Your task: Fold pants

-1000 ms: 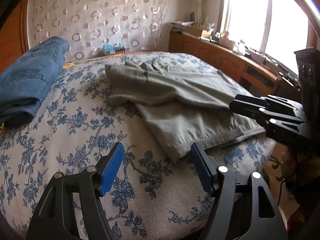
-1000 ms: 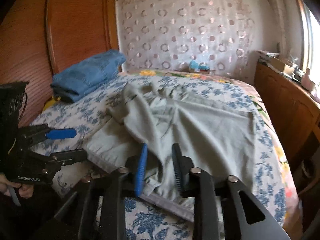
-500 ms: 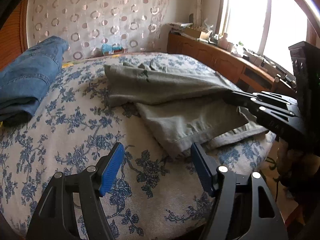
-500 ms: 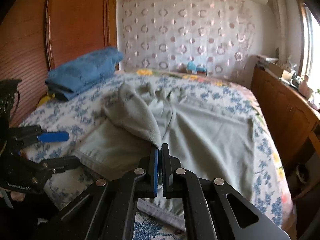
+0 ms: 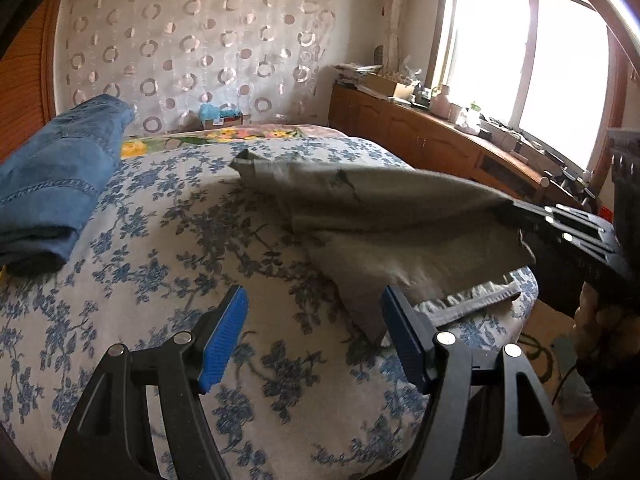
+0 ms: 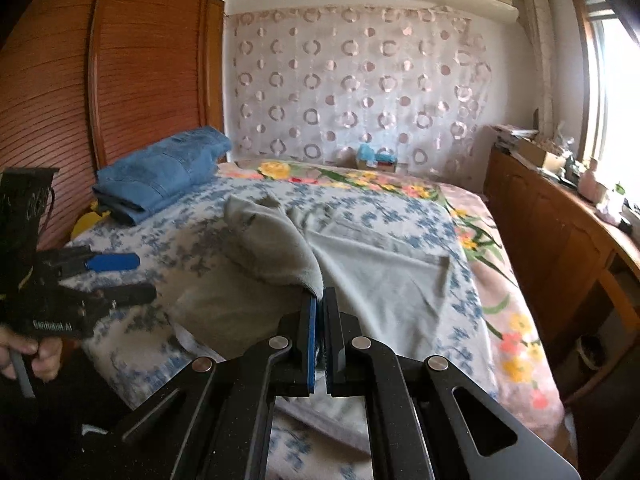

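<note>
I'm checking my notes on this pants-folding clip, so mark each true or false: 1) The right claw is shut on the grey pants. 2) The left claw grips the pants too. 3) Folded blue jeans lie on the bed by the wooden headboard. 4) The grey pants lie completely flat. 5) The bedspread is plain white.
1) True: the right claw pinches an edge of the grey pants.
2) False: the left claw is open, with nothing between its pads.
3) True: the blue jeans lie there.
4) False: the pinched part is lifted off the bed.
5) False: it has a blue flower print.
</note>
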`<state>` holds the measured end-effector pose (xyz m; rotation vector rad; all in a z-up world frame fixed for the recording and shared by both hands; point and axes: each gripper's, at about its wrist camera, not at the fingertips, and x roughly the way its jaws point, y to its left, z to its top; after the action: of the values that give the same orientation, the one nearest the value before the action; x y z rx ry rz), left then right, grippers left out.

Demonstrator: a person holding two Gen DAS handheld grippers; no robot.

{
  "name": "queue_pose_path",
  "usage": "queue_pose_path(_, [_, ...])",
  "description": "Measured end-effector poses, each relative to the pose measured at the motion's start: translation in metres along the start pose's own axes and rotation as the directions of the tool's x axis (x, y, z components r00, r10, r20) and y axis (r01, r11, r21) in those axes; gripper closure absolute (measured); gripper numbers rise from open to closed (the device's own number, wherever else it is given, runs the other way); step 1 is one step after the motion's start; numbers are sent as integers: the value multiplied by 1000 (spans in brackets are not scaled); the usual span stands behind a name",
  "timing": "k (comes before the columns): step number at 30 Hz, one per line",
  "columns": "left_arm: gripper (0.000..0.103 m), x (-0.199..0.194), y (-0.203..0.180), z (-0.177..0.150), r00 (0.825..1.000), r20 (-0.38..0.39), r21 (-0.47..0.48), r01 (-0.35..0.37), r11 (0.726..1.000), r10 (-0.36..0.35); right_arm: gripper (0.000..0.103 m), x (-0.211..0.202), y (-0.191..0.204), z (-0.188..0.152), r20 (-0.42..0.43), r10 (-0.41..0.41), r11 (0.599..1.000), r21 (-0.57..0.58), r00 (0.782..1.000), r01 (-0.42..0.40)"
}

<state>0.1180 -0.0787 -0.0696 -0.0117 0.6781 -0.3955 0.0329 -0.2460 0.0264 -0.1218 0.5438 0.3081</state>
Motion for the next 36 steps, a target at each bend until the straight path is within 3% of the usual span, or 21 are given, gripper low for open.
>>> queue_pose_path(14, [33,28,-28,9,998,-53,58,24,998,-21,100,-4,-20,-15,-71,-61,997,48,996,64])
queue_pose_path(24, [33,38,-30,2,996,-87,59,14,998,-8,100,3,-30,-21,-101,-72,995,68,992,79])
queue_pose_path(29, [33,40,-30,-3,995,-98,57,20,998,-14,100,9,-42,-25,-113,-44,987,147,993,61])
queue_pose_path(36, [33,43,-30,-6,994,-104,58,24,998,-18,100,2,-38,-26,-110,-60,988,132,992,75])
